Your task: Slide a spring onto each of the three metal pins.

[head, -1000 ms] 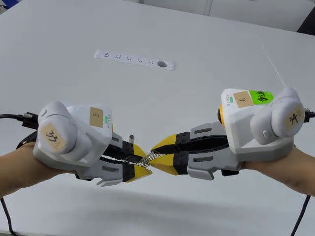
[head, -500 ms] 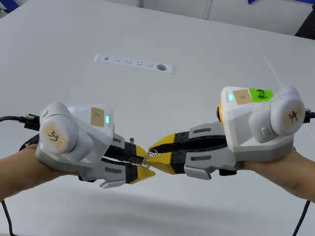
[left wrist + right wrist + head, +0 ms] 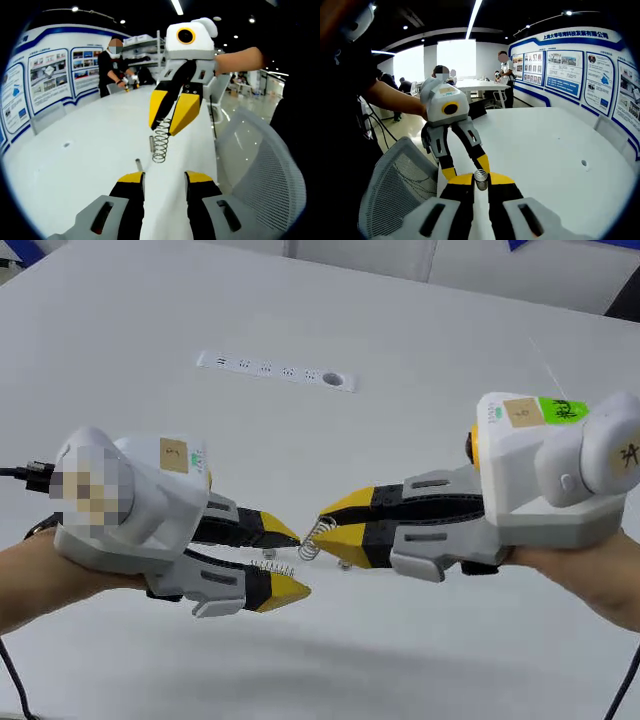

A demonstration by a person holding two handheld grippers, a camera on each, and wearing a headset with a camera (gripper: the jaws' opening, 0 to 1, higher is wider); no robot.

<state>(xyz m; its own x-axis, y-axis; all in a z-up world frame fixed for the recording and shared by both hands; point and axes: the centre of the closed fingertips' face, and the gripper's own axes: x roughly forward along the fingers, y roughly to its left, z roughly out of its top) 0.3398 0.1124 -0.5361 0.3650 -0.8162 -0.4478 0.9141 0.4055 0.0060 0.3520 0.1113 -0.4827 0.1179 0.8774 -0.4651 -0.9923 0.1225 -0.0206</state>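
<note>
Gripping one spring (image 3: 313, 540) at its yellow tips, the right gripper (image 3: 321, 531) hangs over the white counter (image 3: 420, 400). The left gripper (image 3: 303, 563) faces it, jaws open and empty. Two short pins (image 3: 138, 164) stand under them; a power strip (image 3: 275, 370) lies well apart.

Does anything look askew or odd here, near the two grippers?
Nothing is spilled or damaged. Only the coiled metal spring looks askew: the right gripper pinches just one end, so the rest hangs free.
</note>
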